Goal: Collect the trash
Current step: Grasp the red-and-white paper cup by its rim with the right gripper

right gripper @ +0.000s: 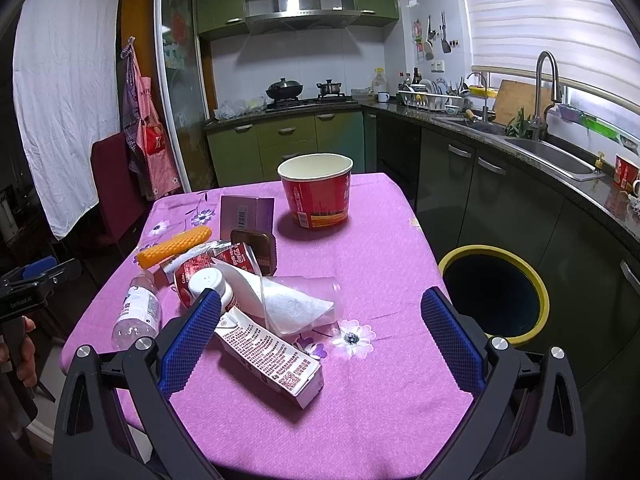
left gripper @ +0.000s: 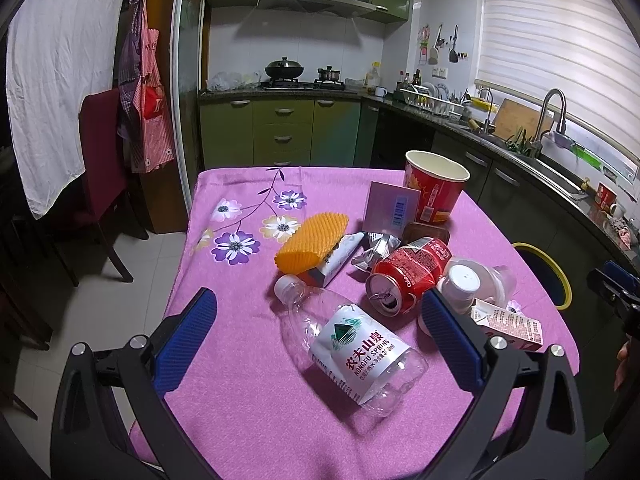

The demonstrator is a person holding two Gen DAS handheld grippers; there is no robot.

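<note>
Trash lies on a pink flowered tablecloth (left gripper: pixel 240 400). My left gripper (left gripper: pixel 320 322) is open, its blue pads on either side of a clear water bottle (left gripper: pixel 352 344) lying flat. Behind it are a red cola can (left gripper: pixel 404 276), a white-capped bottle (left gripper: pixel 464 284), an orange foam net (left gripper: pixel 312 246), a silver wrapper (left gripper: pixel 376 248), a purple box (left gripper: pixel 390 206) and a red paper bucket (left gripper: pixel 434 188). My right gripper (right gripper: pixel 320 330) is open above a milk carton (right gripper: pixel 268 356), a plastic cup with tissue (right gripper: pixel 296 300) behind it. A yellow-rimmed trash bin (right gripper: pixel 496 292) stands right of the table.
A dark counter with a sink (right gripper: pixel 552 156) runs along the right. Green cabinets and a stove (left gripper: pixel 302 84) are at the back. A dark red chair (left gripper: pixel 100 168) stands left of the table. A hand (right gripper: pixel 20 356) holds the other gripper at the left edge.
</note>
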